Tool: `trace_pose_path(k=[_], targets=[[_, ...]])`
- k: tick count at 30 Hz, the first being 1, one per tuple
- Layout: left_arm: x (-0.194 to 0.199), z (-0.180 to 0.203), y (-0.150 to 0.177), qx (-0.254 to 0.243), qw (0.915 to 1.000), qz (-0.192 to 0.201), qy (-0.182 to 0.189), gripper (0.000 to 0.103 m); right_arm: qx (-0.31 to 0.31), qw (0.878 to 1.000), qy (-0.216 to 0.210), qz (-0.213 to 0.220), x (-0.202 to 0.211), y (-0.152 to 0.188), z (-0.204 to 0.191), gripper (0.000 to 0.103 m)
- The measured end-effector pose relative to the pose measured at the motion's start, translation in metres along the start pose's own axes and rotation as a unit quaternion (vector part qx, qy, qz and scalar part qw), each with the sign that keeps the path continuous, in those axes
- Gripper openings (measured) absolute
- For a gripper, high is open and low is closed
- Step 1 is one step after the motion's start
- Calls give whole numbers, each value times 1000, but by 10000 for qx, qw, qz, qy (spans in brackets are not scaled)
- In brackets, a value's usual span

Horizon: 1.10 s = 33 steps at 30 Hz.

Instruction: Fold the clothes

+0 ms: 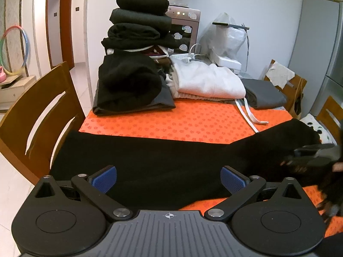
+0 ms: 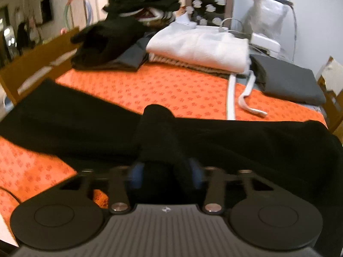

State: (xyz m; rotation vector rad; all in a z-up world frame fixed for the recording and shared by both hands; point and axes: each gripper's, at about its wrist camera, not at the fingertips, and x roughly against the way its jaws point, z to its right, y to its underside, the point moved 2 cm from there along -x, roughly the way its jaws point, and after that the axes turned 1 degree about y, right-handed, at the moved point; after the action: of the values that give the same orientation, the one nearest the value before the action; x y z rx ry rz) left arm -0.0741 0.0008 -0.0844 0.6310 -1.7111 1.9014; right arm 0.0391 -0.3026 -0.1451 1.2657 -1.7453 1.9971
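- Working from the left side of the scene, note the wooden slat-back chair standing just beside the table edge, near the left end of the garment.
- Locate the task item: a long black soft-knit garment lies spread across the near part of the orange flower-print tablecloth, its left end reaching the table edge by the chair.
- Left gripper: the blue-padded tongs stand wide apart above the black garment, holding nothing.
- Expect the garment to behave as light, limp fabric with no stiffness; it should drape and sag from any single grip point, and it is likely to drag on the cloth rather than slide freely.
- Recommended hold, as a judgement: pinch a hem edge or corner, one layer or a clean fold, so the free left end can be carried over.
- Right gripper: the tongs are closed on a raised bunch of the black garment near its middle-right; the view is motion-blurred.
- Far side of the table: a tall stack of folded dark clothes, a folded white garment and a folded grey cloth sit well apart from the working area.
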Motion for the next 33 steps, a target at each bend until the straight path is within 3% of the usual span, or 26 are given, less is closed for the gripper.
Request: trace_pose_path(k=[3, 6, 10, 15, 19, 24, 27, 32, 33], targets=[[-6, 5, -3, 12, 10000, 34, 29, 103, -301, 9991, 57, 292, 33, -10, 28, 29], [-13, 12, -3, 37, 10000, 42, 79, 103, -432, 9960, 450, 641, 77, -24, 63, 29], [-24, 28, -1, -146, 9998, -5, 154, 103, -622, 9855, 1179, 1046, 131, -37, 114, 28], [-36, 48, -2, -258, 9991, -4, 330, 103, -873, 9593, 2367, 1269, 176, -34, 180, 28], [-41, 63, -4, -297, 9988, 40, 392, 103, -1027, 9443, 2947, 1040, 168, -16, 226, 29], [-39, 74, -4, -351, 9990, 81, 274, 103, -1165, 9486, 2915, 393, 107, 20, 259, 30], [-36, 73, -1, -333, 9993, 50, 136, 103, -1103, 9563, 2702, 163, 71, 40, 257, 41], [-29, 68, 4, -174, 9998, 38, -100, 103, -953, 9571, 2736, 92, 43, 48, 249, 48], [-28, 67, 6, -122, 9998, 34, -134, 103, -1032, 9558, 2753, 110, 46, 47, 251, 58]])
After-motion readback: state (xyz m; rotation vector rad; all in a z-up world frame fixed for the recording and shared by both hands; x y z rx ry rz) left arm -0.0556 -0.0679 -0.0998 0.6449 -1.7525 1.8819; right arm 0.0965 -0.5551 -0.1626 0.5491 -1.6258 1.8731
